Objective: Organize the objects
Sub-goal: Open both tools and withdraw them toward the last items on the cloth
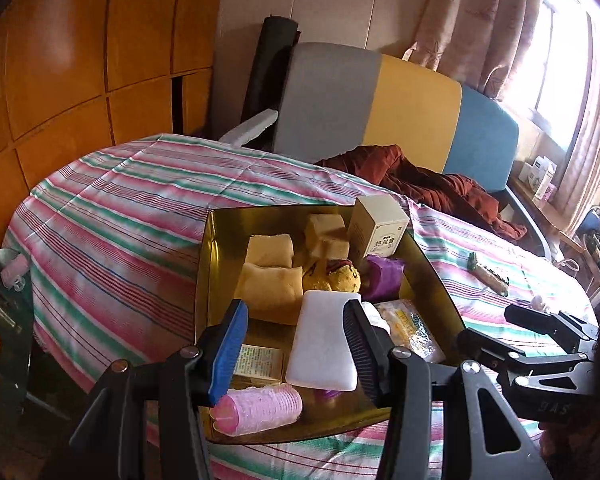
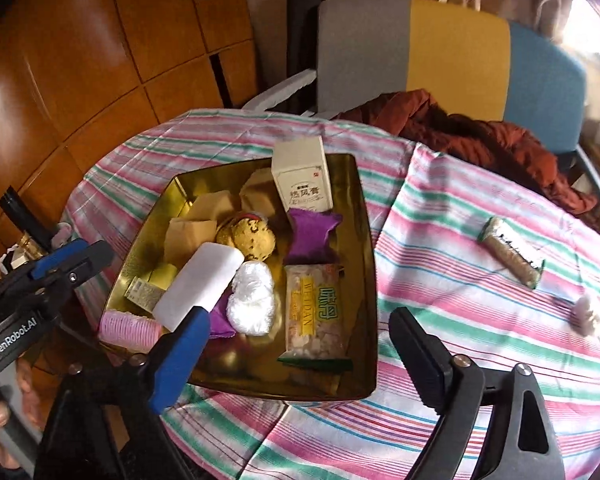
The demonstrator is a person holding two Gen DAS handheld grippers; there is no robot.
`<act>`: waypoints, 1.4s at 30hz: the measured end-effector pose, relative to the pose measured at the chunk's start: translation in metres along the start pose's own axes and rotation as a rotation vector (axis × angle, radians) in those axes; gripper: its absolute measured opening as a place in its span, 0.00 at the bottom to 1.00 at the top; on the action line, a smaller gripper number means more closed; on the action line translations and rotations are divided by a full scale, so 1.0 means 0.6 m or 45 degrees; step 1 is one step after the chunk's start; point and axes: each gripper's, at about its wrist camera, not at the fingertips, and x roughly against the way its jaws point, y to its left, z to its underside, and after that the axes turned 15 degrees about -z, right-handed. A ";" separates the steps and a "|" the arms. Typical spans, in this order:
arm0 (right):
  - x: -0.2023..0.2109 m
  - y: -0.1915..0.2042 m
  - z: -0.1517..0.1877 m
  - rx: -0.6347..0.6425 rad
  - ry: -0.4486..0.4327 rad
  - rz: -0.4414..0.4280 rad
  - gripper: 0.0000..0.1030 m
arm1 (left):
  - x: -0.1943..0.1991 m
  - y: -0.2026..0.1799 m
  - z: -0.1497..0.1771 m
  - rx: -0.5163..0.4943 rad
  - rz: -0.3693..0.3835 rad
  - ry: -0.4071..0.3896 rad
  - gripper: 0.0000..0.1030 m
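A gold tray (image 1: 220, 240) (image 2: 364, 240) sits on the striped tablecloth and holds several items. Among them are an upright cream box (image 2: 302, 176), a purple packet (image 2: 312, 236), a cookie ball (image 2: 246, 238), a white block (image 2: 200, 284), a pink hair roller (image 2: 130, 330) and a yellow snack packet (image 2: 316, 312). My left gripper (image 1: 295, 320) (image 2: 88, 256) hovers at the tray's near left corner, jaws apart and empty; the white block (image 1: 324, 344) lies below them. My right gripper (image 2: 300, 328) (image 1: 488, 328) stands wide open over the tray's near edge, holding nothing.
A wrapped snack bar (image 2: 512, 254) and a small whitish lump (image 2: 588, 314) lie on the cloth right of the tray. A rust-red garment (image 2: 480, 132) drapes by the grey, yellow and blue chair (image 2: 452, 48). Wooden cabinets (image 2: 80, 60) stand at the left.
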 end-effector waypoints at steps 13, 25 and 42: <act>0.040 0.001 0.009 0.011 -0.090 0.081 0.92 | 0.033 -0.024 0.008 -0.080 -0.002 -0.059 0.49; 0.065 -0.015 0.016 0.011 -0.125 0.139 0.94 | 0.053 -0.053 0.012 -0.149 0.022 -0.081 0.49; 0.114 -0.197 0.037 -0.242 -0.091 0.244 0.94 | 0.058 -0.155 0.002 -0.372 0.113 -0.111 0.49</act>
